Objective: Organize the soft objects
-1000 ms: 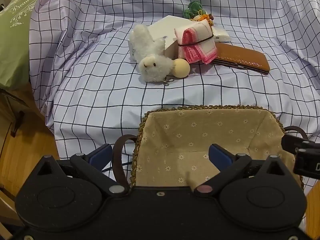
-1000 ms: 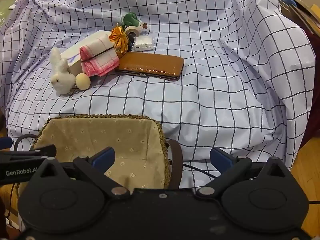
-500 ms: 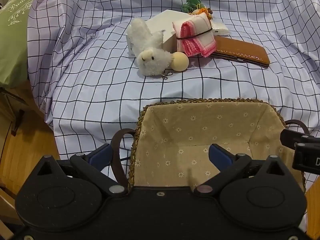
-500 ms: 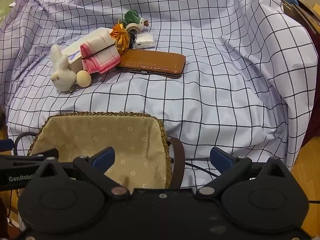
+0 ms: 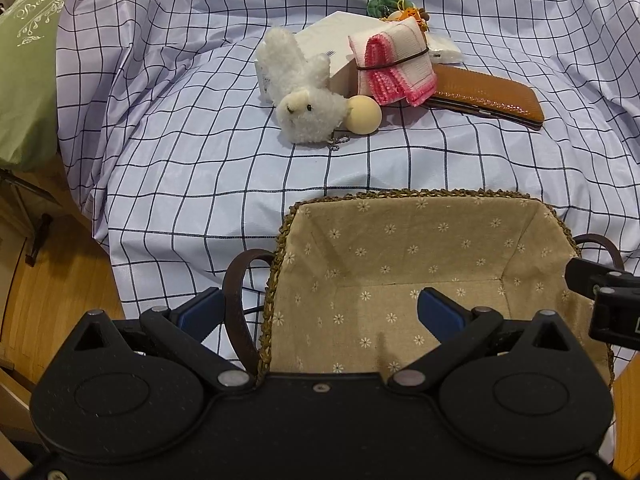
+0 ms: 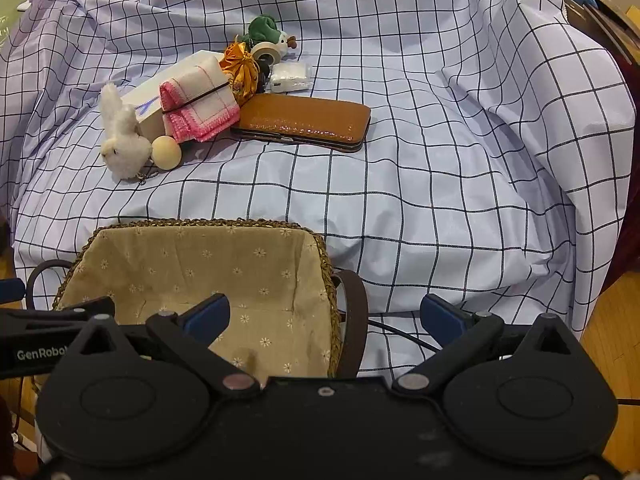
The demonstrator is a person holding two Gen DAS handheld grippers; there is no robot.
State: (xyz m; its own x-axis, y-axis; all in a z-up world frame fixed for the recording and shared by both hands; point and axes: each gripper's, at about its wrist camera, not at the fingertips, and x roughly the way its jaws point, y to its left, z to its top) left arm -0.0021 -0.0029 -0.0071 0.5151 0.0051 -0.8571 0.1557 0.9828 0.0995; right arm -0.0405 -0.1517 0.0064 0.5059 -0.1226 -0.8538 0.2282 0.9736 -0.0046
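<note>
Both grippers hang spread and hold nothing. My left gripper sits low over the near left corner of the lined basket, one blue fingertip outside the brown handle loop, the other over the flowered lining. My right gripper straddles the basket's right rim, one fingertip over the lining and the other over the checked cloth beyond the right-hand handle.

Ahead of the left gripper, past the basket's far rim, lies the white plush rabbit with its head toward me. A pale ball touches its side, and a short bead chain trails beside it. Just behind them a white box leans, with a pink-edged folded cloth bound by a dark band propped against it. A brown leather case lies flat to the right, touching the cloth bundle.

From the right gripper, farther ahead and to the left, I see an orange fabric pouch, a green plush toy, a roll of tape and a small white packet, clustered behind the case. Well left of my left gripper sits a green cushion.
</note>
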